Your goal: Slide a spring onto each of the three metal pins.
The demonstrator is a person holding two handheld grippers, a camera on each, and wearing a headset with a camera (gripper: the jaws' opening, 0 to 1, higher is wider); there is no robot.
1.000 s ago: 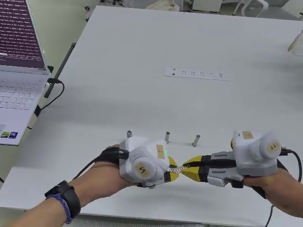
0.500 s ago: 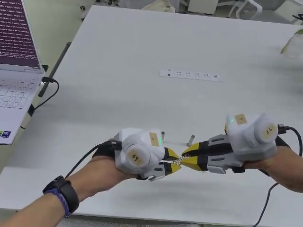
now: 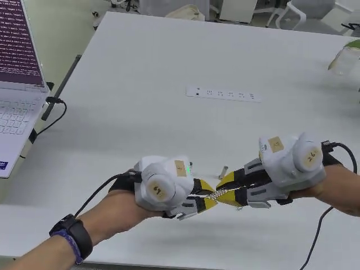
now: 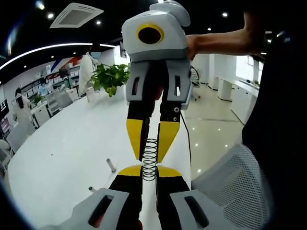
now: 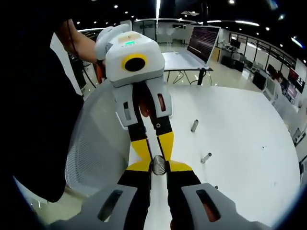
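Spring [image 3: 216,195] held in the air between the two grippers, low over the near edge of the white table [image 3: 140,73]. Left gripper [image 3: 208,201] and right gripper [image 3: 221,191] meet nose to nose. Each has its yellow-tipped jaws pinched onto one end of the coil. The left gripper view shows the wire turns running from one pair of tips to the other. Spring touches no pin.

Progress, as I judge it: nothing finished. One metal pin [image 3: 223,170] stands on the table just behind the grippers, bare. The right gripper view catches a near pin [image 5: 205,157] and a far pin [image 5: 194,125]. Both look bare too, as far as I can make out at that small size. So all three pins look left to do. This spring is being passed or lined up, not yet threaded.

Surroundings: power strip [image 3: 223,94] well back, mid-table. Open laptop [image 3: 17,62] at the left edge, black cable [image 3: 53,109] trailing beside it. Potted plant [image 3: 344,56] at the far right. All well apart from the work.

In the way: mostly the grippers themselves. Their bodies hang over the pins. With both ends of the coil clamped, neither end is free to take a pin, so one side would need to let go first.
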